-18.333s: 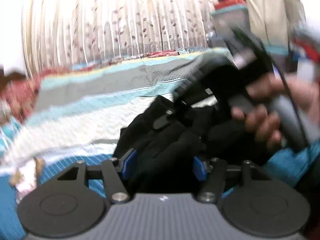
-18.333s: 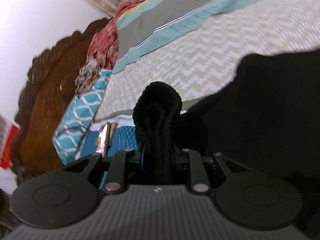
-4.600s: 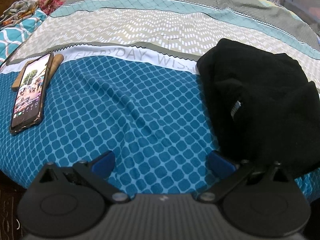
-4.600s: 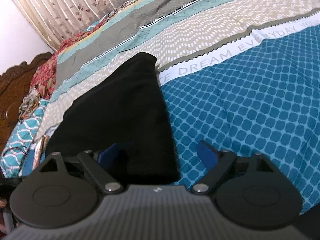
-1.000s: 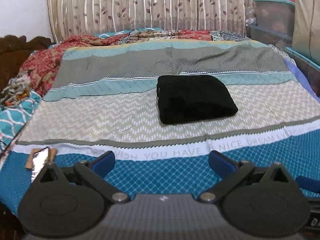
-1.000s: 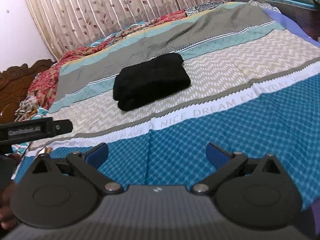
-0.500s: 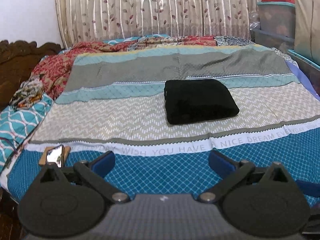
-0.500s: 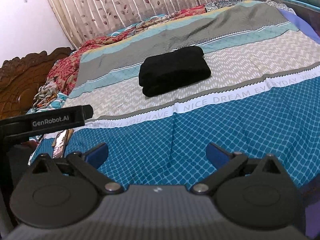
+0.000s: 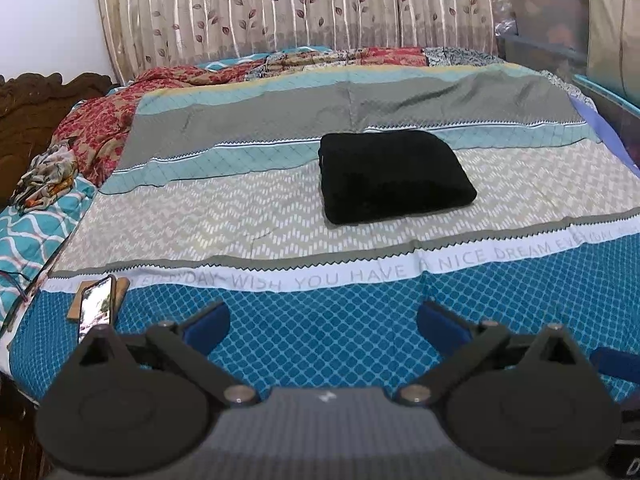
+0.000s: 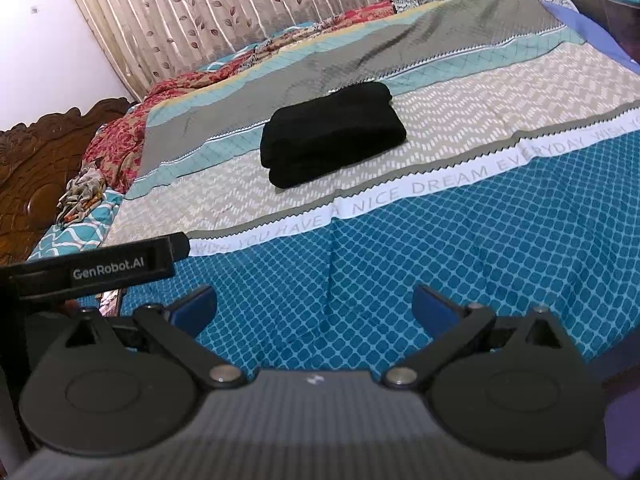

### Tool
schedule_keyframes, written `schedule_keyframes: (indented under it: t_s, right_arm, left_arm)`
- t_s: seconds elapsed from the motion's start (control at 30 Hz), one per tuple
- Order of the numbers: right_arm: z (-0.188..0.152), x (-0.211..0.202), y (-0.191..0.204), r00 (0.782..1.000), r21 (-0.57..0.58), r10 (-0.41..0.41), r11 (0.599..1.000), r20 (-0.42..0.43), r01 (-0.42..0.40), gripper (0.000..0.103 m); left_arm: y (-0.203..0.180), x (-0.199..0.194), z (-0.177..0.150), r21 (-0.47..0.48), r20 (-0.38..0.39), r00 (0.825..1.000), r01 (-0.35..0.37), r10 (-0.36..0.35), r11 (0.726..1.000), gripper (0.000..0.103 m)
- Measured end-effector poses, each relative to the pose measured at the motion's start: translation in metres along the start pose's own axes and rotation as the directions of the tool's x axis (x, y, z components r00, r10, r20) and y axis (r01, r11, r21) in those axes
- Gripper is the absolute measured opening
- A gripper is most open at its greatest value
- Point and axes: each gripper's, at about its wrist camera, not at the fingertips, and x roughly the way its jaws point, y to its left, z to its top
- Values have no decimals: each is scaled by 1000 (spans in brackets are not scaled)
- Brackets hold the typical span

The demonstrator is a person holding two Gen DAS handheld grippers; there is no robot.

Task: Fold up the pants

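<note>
Black pants [image 9: 394, 176] folded into a compact stack, lying mid-bed on the striped bedspread [image 9: 248, 216], beyond its white lettered band. Left gripper [image 9: 322, 326] and right gripper [image 10: 314, 306] both spread wide, empty, well short of the pants. Clear storage bins [image 9: 550, 20] stacked right of the bed; contents too blurred to tell. Phone [image 9: 96, 306] near the bedspread's left edge.

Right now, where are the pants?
The folded black pants lie mid-bed, right of centre in the left wrist view, on the bedspread's beige zigzag band, beyond both open grippers.
</note>
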Motion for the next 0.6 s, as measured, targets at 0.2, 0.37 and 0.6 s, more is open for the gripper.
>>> schedule_keyframes:
  t_s: [0.2, 0.37, 0.6]
  right_arm:
    - [-2, 7, -6, 999, 24, -3, 1000, -32, 4, 103]
    - [-4, 12, -12, 999, 52, -29, 998, -46, 32, 103]
    - [-6, 17, -18, 997, 68, -58, 996, -58, 61, 103]
  left_arm:
    - [-6, 14, -5, 24, -38, 999, -2, 2, 1000, 103]
    - [-14, 25, -11, 50, -74, 997, 0, 3, 999, 103]
    - [-18, 38, -20, 65, -120, 993, -12, 20, 998, 103]
